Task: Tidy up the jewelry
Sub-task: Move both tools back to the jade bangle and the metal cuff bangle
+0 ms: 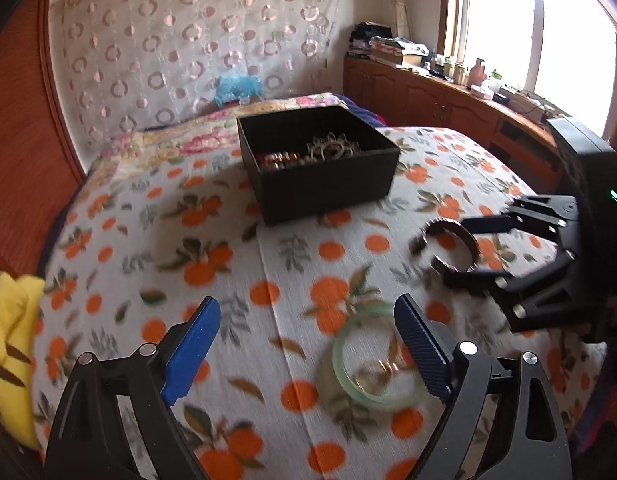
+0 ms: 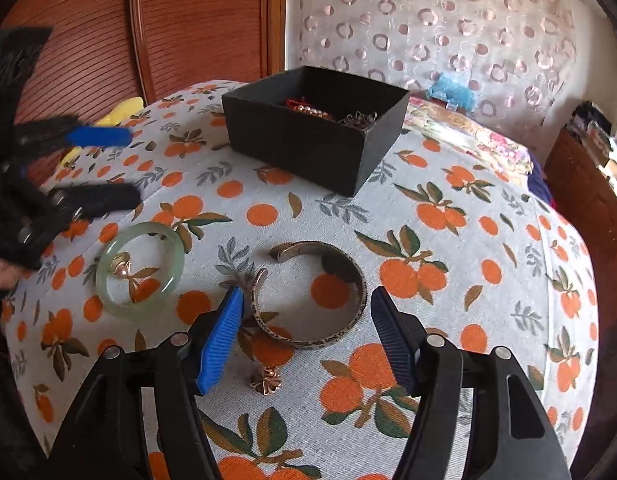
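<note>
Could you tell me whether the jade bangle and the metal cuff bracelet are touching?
Apart. The right wrist view shows printed cloth between the jade bangle and the metal cuff bracelet.

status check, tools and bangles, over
Left tool open by green bangle. Right tool open over metal cuff. Both loose on cloth, nothing blocking.

2 bangles (image 2: 139, 270) flat beside black box (image 2: 308, 144)

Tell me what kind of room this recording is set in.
Most likely a bedroom at home. The work surface looks like a bed under an orange-print cover, with folded quilts behind it, a curtain, and low wooden cabinets under a window.
</note>
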Demonstrator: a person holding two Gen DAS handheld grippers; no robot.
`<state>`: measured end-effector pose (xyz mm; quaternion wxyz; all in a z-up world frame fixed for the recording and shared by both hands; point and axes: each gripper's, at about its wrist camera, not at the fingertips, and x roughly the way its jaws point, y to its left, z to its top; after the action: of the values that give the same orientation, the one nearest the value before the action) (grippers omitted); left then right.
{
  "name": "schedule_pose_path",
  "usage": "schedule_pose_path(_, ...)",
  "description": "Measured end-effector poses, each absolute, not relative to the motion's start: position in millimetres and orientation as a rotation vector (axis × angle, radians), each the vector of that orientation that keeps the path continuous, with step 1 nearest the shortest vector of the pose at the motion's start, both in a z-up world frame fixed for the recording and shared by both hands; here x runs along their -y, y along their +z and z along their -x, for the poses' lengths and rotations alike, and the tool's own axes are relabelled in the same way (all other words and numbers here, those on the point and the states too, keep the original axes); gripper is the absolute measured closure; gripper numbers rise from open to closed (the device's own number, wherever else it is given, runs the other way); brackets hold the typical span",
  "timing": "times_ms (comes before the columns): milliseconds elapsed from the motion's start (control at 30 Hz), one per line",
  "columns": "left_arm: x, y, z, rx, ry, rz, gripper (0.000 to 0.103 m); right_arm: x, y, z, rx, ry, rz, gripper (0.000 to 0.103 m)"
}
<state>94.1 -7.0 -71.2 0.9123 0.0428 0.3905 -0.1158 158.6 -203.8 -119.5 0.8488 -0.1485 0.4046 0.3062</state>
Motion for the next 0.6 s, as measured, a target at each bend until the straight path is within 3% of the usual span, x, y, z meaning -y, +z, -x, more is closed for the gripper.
schedule_pose_path(67, 9.1, -74.1, -89.5, -0.813, -0.246, -0.095, 0.018, 203.8, -119.6, -159.8, -0.853, 0.636, 0.312, 0.042)
schedule_pose_path(600, 43.1, -94.1, -78.7, -0.894, -0.300, -0.145, 0.018, 222.0, -102.9, -150.2, -0.793, 0.616, 0.235, 0.042)
